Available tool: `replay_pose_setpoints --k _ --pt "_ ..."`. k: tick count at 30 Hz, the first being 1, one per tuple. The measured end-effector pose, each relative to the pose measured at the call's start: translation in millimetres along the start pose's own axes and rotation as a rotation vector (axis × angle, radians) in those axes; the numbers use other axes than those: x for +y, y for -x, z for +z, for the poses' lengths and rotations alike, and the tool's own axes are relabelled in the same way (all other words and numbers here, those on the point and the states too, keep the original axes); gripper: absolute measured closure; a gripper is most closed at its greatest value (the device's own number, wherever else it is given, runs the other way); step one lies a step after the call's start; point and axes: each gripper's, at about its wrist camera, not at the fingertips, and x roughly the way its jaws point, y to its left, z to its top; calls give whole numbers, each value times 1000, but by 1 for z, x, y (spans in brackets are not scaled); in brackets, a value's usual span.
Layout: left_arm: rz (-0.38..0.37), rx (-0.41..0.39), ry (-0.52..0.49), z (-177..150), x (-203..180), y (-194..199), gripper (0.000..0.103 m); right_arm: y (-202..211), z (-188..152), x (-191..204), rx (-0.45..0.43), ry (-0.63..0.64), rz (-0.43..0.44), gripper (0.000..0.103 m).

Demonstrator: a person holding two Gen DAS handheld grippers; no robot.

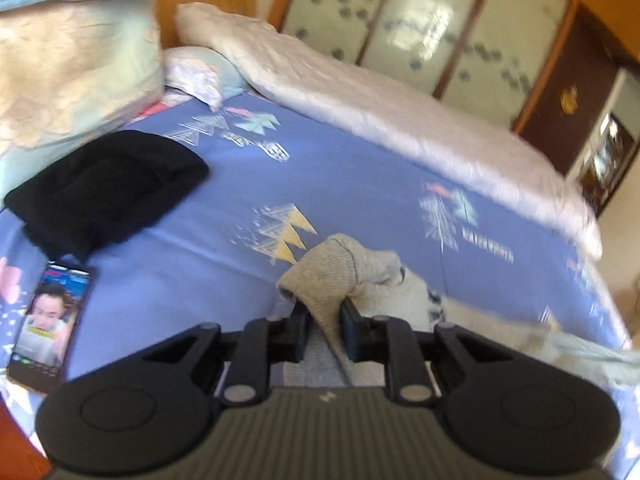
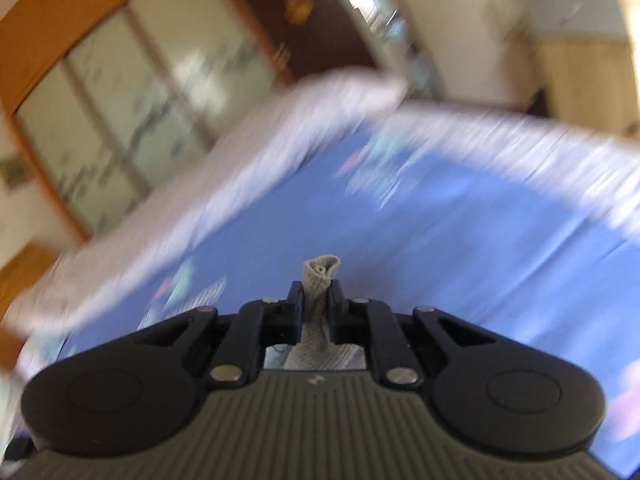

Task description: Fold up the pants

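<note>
Left wrist view: left tool [image 1: 324, 312] pinches a ribbed hem of the grey pants [image 1: 384, 284], whose bulk trails right over the blue bed [image 1: 200, 240] – right tool [image 2: 316, 300] pinches another ribbed end, probably the same garment, stretched between both

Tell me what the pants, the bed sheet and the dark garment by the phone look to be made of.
Pants: soft grey knit, likely cotton jersey, with a ribbed cuff.
Bed sheet: smooth matte woven cloth, blue with printed shapes, probably cotton.
Dark garment: black and matte, seemingly thick, perhaps fleece or knit; too dark to tell.
</note>
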Motion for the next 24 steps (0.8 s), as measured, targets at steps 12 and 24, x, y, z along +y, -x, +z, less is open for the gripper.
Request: replay_pose_setpoints --k 12,24 --pt "37 120 60 -41 35 -5 86 95 3 -128 -6 -32 -269 89" --pt "64 0 107 47 32 -57 87 16 99 -23 -50 122 -113 89"
